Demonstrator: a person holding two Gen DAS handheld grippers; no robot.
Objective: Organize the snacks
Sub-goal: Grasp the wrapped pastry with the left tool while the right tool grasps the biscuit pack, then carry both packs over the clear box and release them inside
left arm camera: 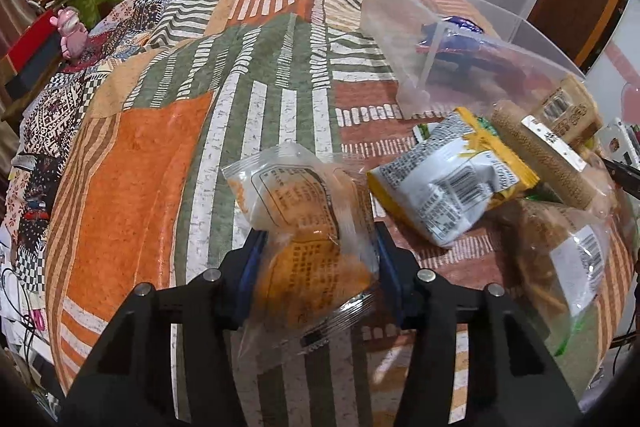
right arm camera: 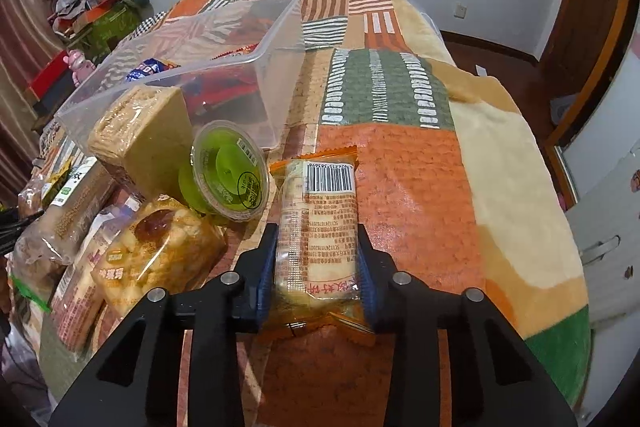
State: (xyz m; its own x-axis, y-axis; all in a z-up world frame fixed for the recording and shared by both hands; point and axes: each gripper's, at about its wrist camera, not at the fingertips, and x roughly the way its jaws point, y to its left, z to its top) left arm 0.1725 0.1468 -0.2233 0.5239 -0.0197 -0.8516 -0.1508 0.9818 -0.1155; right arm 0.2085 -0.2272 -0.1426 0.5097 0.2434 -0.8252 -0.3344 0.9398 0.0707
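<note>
My left gripper (left arm camera: 318,259) is shut on a clear packet of orange cakes (left arm camera: 304,227), held above the patchwork blanket (left arm camera: 160,155). My right gripper (right arm camera: 318,259) is shut on an orange-edged cracker packet (right arm camera: 316,227) with a barcode facing up. A clear plastic bin (right arm camera: 280,39) with a blue packet and red packets inside stands at the back left in the right wrist view; it also shows in the left wrist view (left arm camera: 404,19) at the upper right. A pile of snacks lies in front of the bin: a green jelly cup (right arm camera: 228,171), a wafer block (right arm camera: 144,131), a yellow-white bag (left arm camera: 452,179).
A sesame bar (left arm camera: 548,155) and a clear bag with a barcode label (left arm camera: 576,259) lie at the right in the left wrist view. A caramel-nut pack (right arm camera: 160,251) lies left of my right gripper. Clutter and a pink toy (left arm camera: 72,35) stand beyond the bed's left edge.
</note>
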